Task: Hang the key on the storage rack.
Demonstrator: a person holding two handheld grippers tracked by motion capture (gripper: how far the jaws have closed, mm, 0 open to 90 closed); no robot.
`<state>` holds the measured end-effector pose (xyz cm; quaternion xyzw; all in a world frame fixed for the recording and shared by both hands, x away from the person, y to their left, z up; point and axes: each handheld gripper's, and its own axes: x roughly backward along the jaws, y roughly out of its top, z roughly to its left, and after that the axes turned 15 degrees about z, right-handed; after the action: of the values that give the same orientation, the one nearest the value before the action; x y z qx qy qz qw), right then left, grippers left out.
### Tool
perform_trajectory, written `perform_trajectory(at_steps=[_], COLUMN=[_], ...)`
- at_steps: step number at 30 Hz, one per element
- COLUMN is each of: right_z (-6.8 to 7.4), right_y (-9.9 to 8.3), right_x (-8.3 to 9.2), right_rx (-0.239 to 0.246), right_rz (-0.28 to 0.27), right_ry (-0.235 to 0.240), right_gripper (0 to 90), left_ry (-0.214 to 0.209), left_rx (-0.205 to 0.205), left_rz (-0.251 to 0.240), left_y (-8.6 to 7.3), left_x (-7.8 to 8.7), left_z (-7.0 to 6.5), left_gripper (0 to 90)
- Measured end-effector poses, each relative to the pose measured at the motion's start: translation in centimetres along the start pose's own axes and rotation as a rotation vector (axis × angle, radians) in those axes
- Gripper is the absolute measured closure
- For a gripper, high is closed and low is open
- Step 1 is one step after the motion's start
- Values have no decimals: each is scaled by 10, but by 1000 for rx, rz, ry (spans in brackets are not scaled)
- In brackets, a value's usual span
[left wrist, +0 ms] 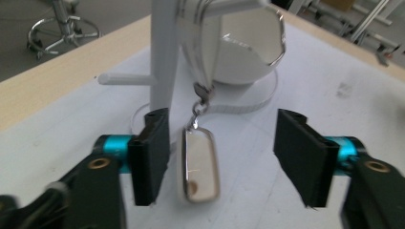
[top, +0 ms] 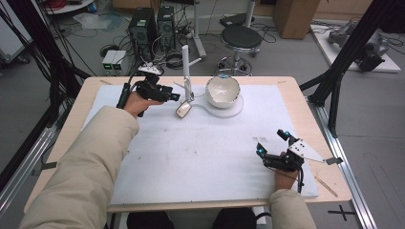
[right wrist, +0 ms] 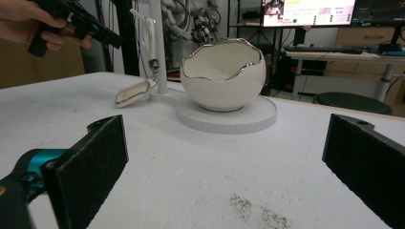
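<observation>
A white stand (top: 185, 67) with side pegs rises from a flat white base (top: 235, 109) on the mat. That base carries a white eggshell-shaped bowl (top: 222, 90) with a silver rim. A pale strap (left wrist: 200, 47) hangs from the stand and ends in a clasp and a shiny oblong metal tag (left wrist: 198, 164), whose lower end rests on the mat (top: 191, 152). My left gripper (left wrist: 224, 160) is open, its jaws on either side of the tag (top: 183, 109) without touching it. My right gripper (top: 272, 143) stands open near the mat's right front, facing the bowl (right wrist: 223, 78), with nothing between its jaws.
The wooden table's edge (top: 329, 157) runs close to the right of my right gripper. A short peg (left wrist: 126, 78) sticks out of the stand low down, near my left jaw. A stool (top: 241, 38) and computer towers (top: 143, 28) stand on the floor behind the table.
</observation>
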<state>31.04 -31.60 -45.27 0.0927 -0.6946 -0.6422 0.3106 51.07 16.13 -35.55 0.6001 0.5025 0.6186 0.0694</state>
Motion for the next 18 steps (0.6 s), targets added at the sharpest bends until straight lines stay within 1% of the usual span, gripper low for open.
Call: perform_trajectory(at_steps=[1,2,3,5,7,8,9,10,11,12,14,15,16,18], right_z=[0,0,1,0,0,0,0,1,0,0,0,0,0,1], right_y=[0,0,0,0,0,0,0,0,1,1,1,1,1,1], right_x=[0,0,0,0,0,0,-1,-1,-1,-1,-1,-1,-1,-1], right_rx=[0,4,4,4,10,10,10,-2,8,8,2,2,3,8], right_rz=[0,-1,0,0,-2,1,4,13,10,13,15,16,16,16], right_ry=[-1,-1,-2,-2,-4,-3,-6,-2,-4,-4,0,1,-1,-3], right_gripper=[6,6,6,6,6,6,6,6,6,6,6,6,6,6], left_ry=[-14,-16,-5,-1,40,52,59,79,88,96,113,123,142,167], left_rx=[1,-17,-33,-44,-66,-87,-93,-111,-122,-142,-167,-170,-175,-174], left_rz=[-14,-31,-42,-74,-109,-133,-147,-163,-175,-184,-200,-205,-219,-226], left_y=[-1,-3,-4,-9,-14,-19,-22,-27,-30,-36,-45,-50,-57,-70], left_x=[3,8,13,22,35,44,48,56,59,65,74,77,81,87], left_z=[-2,-6,-11,-19,-29,-35,-39,-46,-51,-57,-64,-66,-69,-72], left_gripper=[265,205,147,81,17,17,17,17,17,17,17,17,17,17])
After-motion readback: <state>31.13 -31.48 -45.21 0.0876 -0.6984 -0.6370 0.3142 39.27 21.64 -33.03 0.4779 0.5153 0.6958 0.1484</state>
